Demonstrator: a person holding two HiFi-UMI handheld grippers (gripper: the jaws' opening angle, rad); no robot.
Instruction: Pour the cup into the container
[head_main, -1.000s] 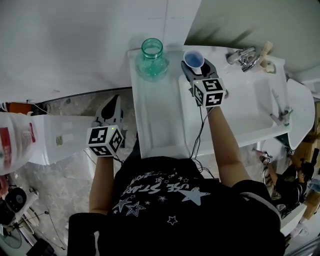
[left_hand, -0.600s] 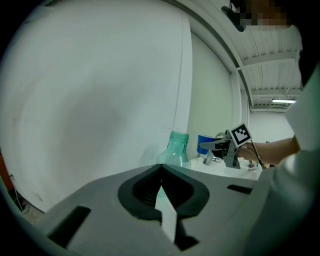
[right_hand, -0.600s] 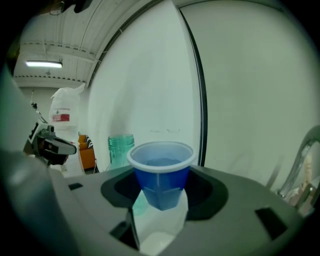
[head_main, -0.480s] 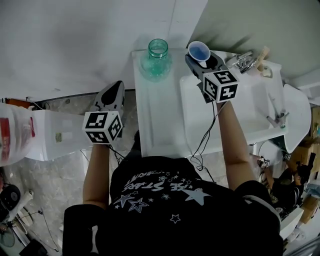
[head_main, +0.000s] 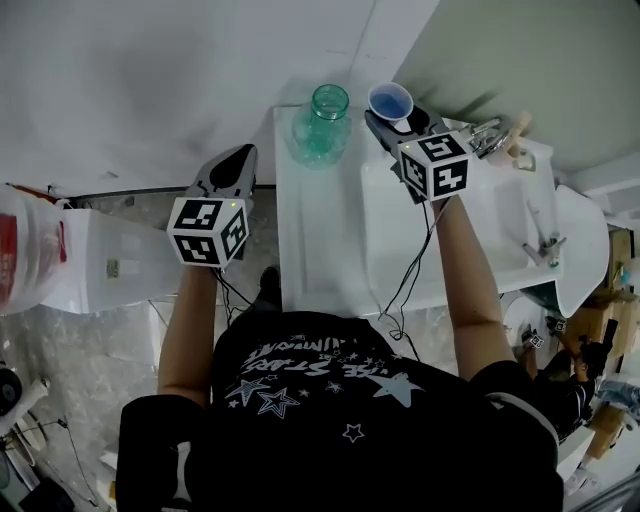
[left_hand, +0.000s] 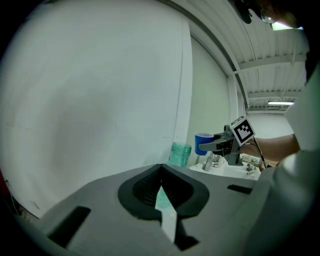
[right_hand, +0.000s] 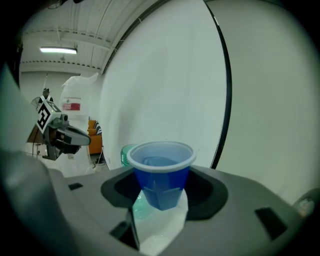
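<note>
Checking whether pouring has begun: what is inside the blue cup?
The blue cup holds liquid, its level surface a little below the rim. The cup's inner bottom cannot be seen: the liquid and the near wall cover it.

One cup (head_main: 390, 100), one container (head_main: 324, 130)

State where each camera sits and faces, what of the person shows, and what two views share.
Head view: on the head, facing steeply down at the counter; torso, forearms, left tongs, right tongs show.
Left gripper view: on the left tongs, facing along shut, empty jaws toward the wall; right forearm shows.
Right gripper view: on the right tongs, facing along jaws clamped on the cup.
Shared: both gripper views show the jar.
</note>
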